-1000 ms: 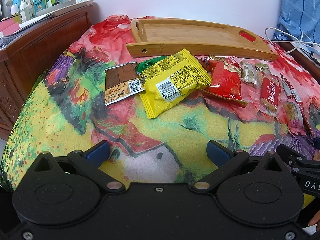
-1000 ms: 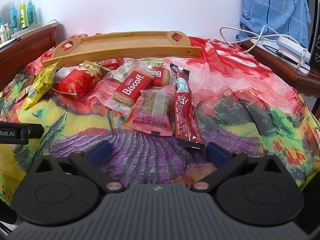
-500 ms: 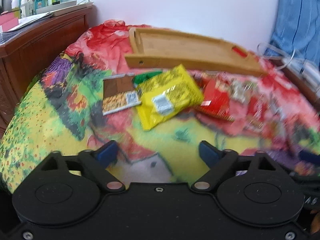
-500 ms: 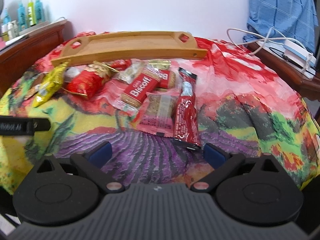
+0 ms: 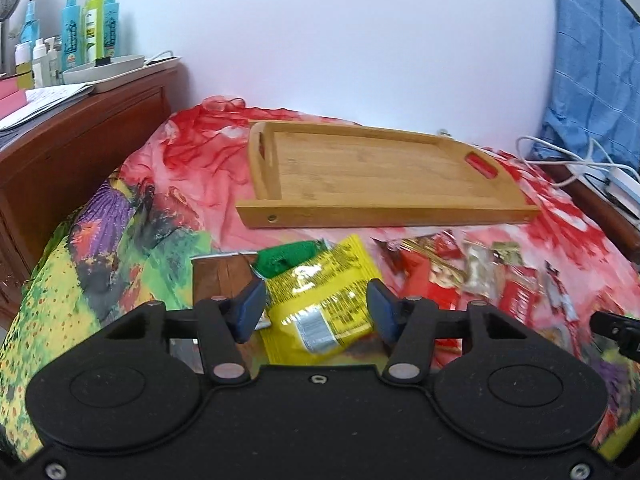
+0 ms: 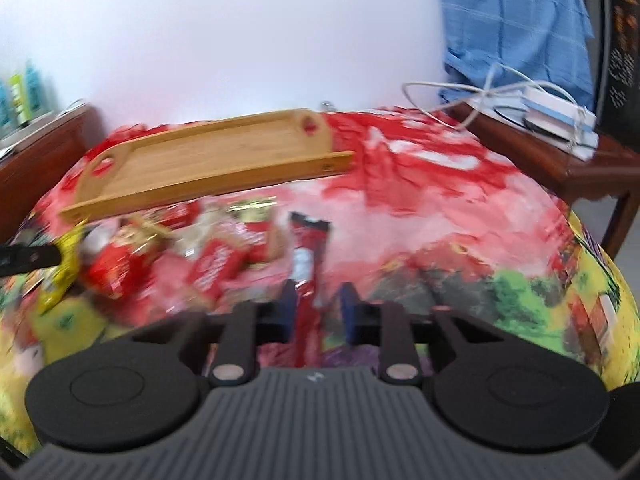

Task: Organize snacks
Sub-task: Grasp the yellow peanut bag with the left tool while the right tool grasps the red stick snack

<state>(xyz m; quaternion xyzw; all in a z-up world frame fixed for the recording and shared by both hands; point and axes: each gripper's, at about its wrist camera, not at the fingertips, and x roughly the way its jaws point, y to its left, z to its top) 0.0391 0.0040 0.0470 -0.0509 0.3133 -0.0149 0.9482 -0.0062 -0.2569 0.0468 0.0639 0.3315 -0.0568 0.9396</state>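
Observation:
A yellow snack packet (image 5: 320, 296) lies between the blue pads of my left gripper (image 5: 316, 312), whose jaws are closing around it; the pads stand at its edges. A brown nut packet (image 5: 216, 276) and a green packet (image 5: 288, 256) lie beside it. My right gripper (image 6: 317, 312) is shut on the near end of a long red stick packet (image 6: 308, 256). Left of that lie red biscuit packets (image 6: 216, 264) and a red bag (image 6: 116, 268), blurred. The wooden tray (image 5: 360, 168) sits behind the snacks with nothing in it.
Everything rests on a colourful bedspread (image 5: 120, 248). A wooden dresser (image 5: 80, 140) with bottles (image 5: 88, 32) stands at the left. At the right a side table (image 6: 560, 160) carries cables and a white power strip (image 6: 560, 116), with a blue cloth (image 6: 512, 20) hanging behind it.
Both grippers rose and moved forward over the snacks. The left jaws narrowed around the yellow packet. The right jaws went from wide open to shut on the red stick packet.

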